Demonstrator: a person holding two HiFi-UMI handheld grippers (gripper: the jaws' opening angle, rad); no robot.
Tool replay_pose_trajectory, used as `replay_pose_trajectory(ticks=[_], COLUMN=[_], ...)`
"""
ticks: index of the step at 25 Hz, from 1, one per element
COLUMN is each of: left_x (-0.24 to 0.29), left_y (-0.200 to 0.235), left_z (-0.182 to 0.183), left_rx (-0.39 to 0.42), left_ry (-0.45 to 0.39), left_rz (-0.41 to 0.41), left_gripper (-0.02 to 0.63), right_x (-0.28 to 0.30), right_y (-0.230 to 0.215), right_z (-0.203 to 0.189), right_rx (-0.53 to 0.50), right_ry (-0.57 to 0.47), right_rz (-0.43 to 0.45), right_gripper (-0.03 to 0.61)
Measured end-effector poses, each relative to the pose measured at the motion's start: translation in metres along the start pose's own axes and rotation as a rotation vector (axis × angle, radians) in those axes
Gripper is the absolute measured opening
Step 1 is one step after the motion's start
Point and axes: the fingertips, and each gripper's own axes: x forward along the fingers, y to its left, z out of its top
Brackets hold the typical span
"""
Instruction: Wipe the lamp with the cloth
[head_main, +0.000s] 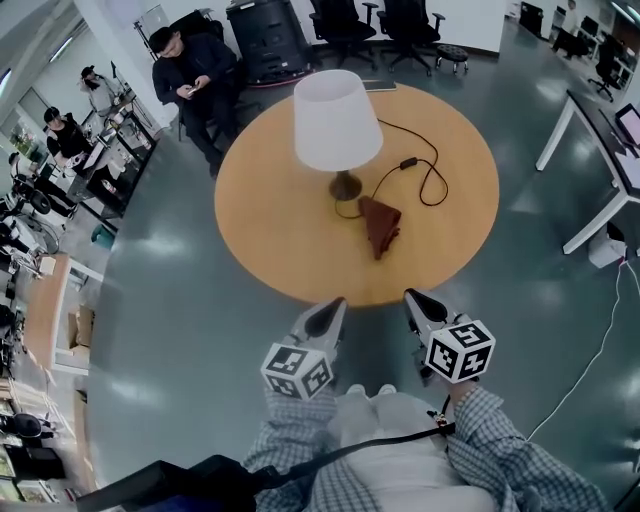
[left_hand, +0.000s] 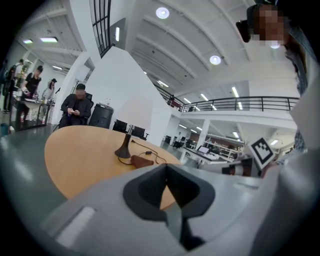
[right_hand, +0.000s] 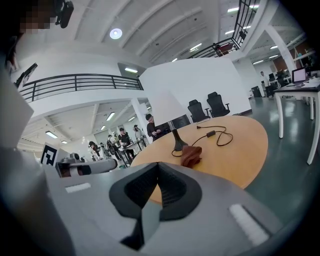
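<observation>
Both grippers empty, jaws together. Left gripper and right gripper sit lower centre of the head view, just short of the counter's near edge. Nothing between the pads in either gripper view.

Cloth is a crumpled brown heap at centre frame on the round counter. It's just below-right of the lamp and well apart from both grippers.

Risks as I read them:
- Cord leaves the base and curls against the cloth's upper-left edge. Touching it or under it, can't tell. A deep pinch into the heap may take cord along with cloth, and the lift then drags the lamp.
- Lamp looks top-heavy: wide white shade, thin stem, small base. A sideways wipe on the shade with nothing bracing the base could tip or skid it.
- Jaws need to open before contact. Arriving shut would just shove the heap into the base.
- Cloth is bunched, so grabbing one fold leaves little wiping face. Bare gripper could then hit the shade.
- Cord loop lies right of the lamp, on the right gripper's likely path. Hooking it is a snag risk.
- Seated person at upper left, beyond the far edge. Well clear, low concern.
</observation>
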Motion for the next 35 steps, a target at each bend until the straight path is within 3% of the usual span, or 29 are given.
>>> replay_pose_trajectory(ticks=[9, 17, 24, 35], left_x=[0.001, 0.037, 0.082, 0.138], left_y=[0.006, 0.043, 0.086, 0.146], left_z=[-0.005, 0.015, 0.050, 0.082], left_rx=[-0.038, -0.044, -0.029, -0.085], left_ry=[-0.029, -0.048, -0.043, -0.027], left_rz=[0.054, 0.046, -0.006, -0.119], left_gripper=[0.004, 0.003, 0.004, 0.004], right_x=[-0.013, 0.021, 0.085, 0.157], right_y=[-0.027, -0.041, -0.052, -0.060], right_z=[-0.005, 0.019, 0.052, 0.094], right_rx=[0.015, -0.021, -0.024, -0.056], right_ry=[0.009, -0.002, -0.014, -0.021], right_rz=[-0.028, -0.033, -0.049, -0.114], right_gripper=[0.003, 0.003, 0.003, 0.003])
